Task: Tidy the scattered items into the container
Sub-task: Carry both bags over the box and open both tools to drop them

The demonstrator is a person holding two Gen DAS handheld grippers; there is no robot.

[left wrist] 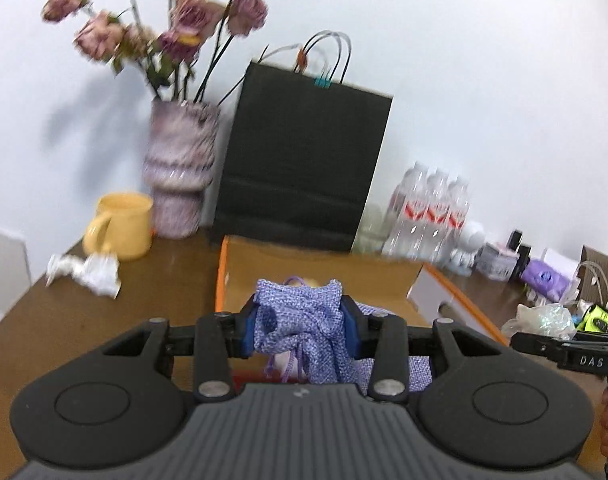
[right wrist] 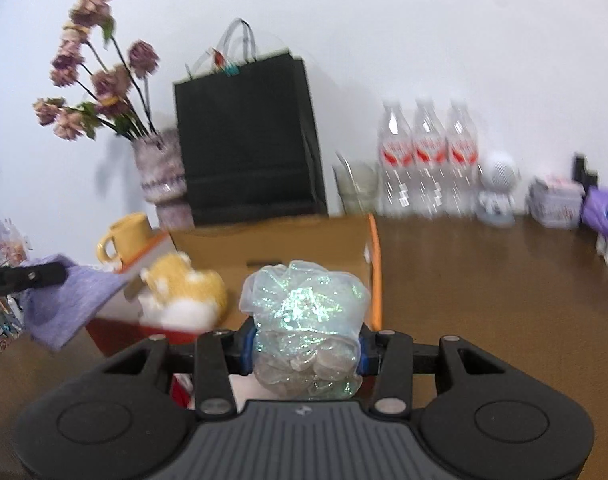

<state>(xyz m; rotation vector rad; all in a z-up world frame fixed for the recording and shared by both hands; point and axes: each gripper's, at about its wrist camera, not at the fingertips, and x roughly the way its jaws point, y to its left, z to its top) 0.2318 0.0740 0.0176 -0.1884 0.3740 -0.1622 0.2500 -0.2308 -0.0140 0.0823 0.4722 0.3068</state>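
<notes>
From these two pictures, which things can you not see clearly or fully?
- Floor of the orange box: left wrist view, hidden by the purple pouch and left gripper.
- Contents of the iridescent bag: right wrist view, its crinkled film blurs them.
- Labels on the water bottles: both views, motion blur.
- Plush toy: right wrist view, blurred; its lower part hidden behind the right gripper.

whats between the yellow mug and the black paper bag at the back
The patterned purple vase of dried flowers stands between yellow mug and black paper bag, clearest in the left wrist view.
</notes>
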